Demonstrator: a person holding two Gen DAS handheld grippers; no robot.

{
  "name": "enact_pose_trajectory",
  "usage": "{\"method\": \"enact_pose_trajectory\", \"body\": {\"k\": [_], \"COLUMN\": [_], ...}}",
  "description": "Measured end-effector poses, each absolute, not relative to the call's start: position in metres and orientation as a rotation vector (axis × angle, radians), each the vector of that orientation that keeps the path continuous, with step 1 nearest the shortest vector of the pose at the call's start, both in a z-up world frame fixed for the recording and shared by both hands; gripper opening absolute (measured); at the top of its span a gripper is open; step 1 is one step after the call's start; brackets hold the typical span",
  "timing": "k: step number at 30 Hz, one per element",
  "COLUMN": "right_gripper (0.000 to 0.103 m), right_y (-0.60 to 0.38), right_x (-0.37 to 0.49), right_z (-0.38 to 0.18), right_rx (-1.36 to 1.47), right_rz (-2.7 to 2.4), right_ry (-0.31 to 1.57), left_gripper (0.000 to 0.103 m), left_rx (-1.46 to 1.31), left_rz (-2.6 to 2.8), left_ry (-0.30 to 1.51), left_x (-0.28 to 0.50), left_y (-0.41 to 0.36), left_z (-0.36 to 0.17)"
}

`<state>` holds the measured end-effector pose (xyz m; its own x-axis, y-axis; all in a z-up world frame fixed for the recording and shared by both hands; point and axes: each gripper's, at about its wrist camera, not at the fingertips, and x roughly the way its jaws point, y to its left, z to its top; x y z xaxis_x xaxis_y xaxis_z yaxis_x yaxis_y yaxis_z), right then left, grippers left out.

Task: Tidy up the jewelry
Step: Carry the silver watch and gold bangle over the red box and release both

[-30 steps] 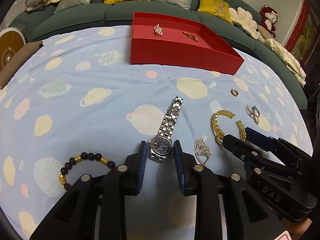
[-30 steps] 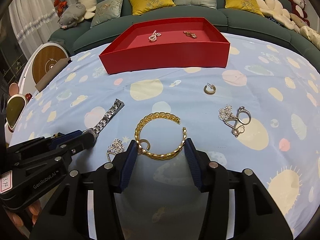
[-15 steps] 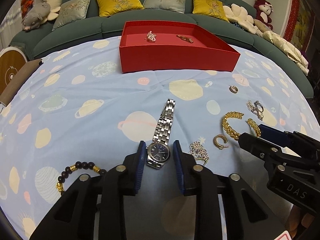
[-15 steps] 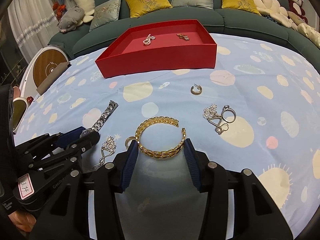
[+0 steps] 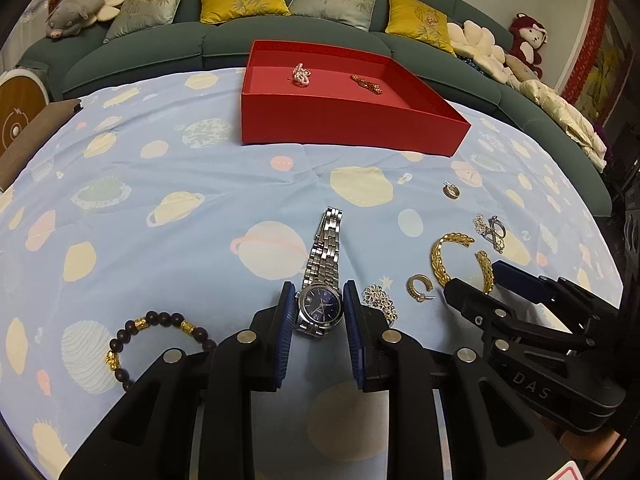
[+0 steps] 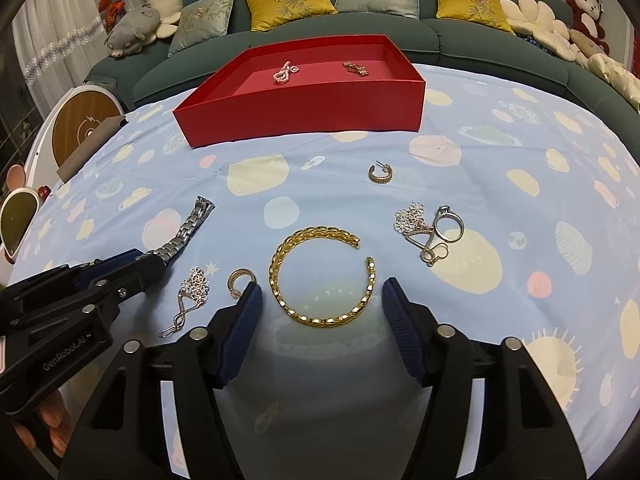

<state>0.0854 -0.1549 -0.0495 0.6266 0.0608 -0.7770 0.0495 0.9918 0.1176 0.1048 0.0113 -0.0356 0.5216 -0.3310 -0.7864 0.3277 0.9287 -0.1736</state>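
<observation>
A silver watch (image 5: 320, 308) with a dark blue dial lies on the planet-print cloth, its band (image 6: 188, 232) stretching away. My left gripper (image 5: 318, 286) is shut on the watch case, one blue pad pressing each side. A gold open bangle (image 6: 276, 270) lies flat between the jaws of my right gripper (image 6: 322, 286). Those jaws are opening and their pads stand clear of the bangle on both sides. The red box (image 5: 348, 132) sits at the far side of the cloth and holds a pink beaded piece (image 5: 302, 75) and a small gold piece (image 5: 366, 83).
A dark bead bracelet (image 5: 160, 318) lies left of the left gripper. A silver flower earring (image 5: 376, 296) and a gold hoop earring (image 5: 418, 284) lie between the grippers. Another hoop (image 6: 380, 174) and a silver ring cluster (image 6: 432, 228) lie farther right. A green sofa (image 6: 460, 38) curves behind.
The left jaws have narrowed onto the watch case. The right jaws now stand wider around the gold bangle. Both hands stay nearly where they were.
</observation>
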Motion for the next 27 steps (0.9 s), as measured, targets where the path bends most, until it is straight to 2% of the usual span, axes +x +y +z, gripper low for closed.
{"method": "enact_pose_trajectory", "body": {"k": [1,7,14,20,27], "right_gripper": [0.051,0.050,0.050,0.050,0.050], "right_y": [-0.155,-0.159,-0.164,-0.177,-0.195], "right_x": [0.085,0.081,0.073,0.080,0.146], "right_z": [-0.049,-0.041,-0.007,0.038,0.100], "right_rx": [0.128,0.146,0.170,0.205,0.159], "right_rz": [0.006,0.012,0.032,0.049,0.066], "right_ry": [0.894,0.871,0.788,0.718,0.640], "left_gripper": [0.021,0.021,0.021,0.021,0.021], "left_rx": [-0.009,-0.033,-0.068,-0.091,-0.067], "left_rz": [-0.397,-0.410,-0.418,-0.422,-0.409], "left_ry": [0.942,0.931,0.886,0.824,0.713], "left_x": [0.104,0.101,0.098,0.110,0.170], "left_y": [0.012,0.013,0.014,0.010,0.004], "left_z": [-0.034,-0.020,0.012,0.055,0.112]}}
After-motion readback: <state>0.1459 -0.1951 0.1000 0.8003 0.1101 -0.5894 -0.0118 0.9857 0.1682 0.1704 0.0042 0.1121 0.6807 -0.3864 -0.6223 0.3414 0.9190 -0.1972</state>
